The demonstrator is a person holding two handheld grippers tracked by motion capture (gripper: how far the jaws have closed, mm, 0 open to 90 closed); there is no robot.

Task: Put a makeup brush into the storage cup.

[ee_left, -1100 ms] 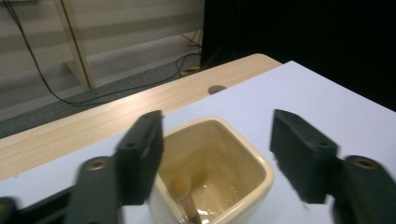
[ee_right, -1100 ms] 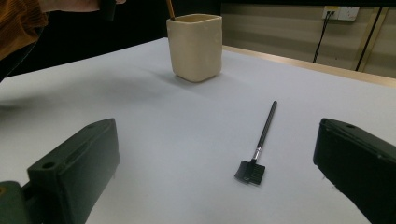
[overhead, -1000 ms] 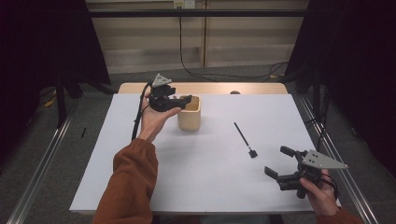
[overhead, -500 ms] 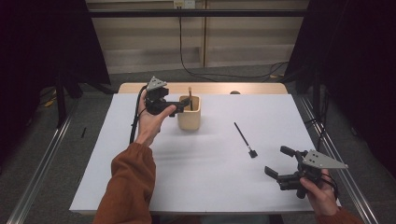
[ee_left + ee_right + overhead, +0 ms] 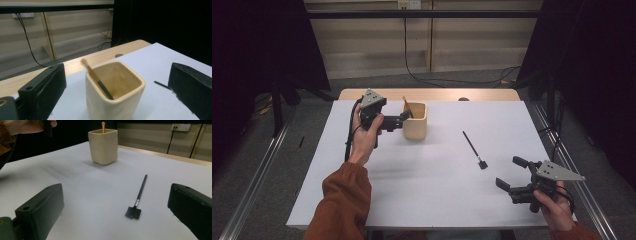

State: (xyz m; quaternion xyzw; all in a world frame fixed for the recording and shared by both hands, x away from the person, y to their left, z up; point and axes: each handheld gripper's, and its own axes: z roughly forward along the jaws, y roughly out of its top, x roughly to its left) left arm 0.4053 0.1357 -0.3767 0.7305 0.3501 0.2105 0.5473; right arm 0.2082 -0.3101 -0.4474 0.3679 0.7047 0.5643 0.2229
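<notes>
Cream ceramic cup is standing at the far middle of the white counter, a wooden-handled brush leaning inside it. Your left hand-held gripper has just been opening, and its jaws are standing wide just beside the cup, nothing between them. Your right hand-held gripper is also gaping, empty, near the black brush lying flat. That brush is probably light, stiff and thin; you are best pinching mid-handle.
</notes>
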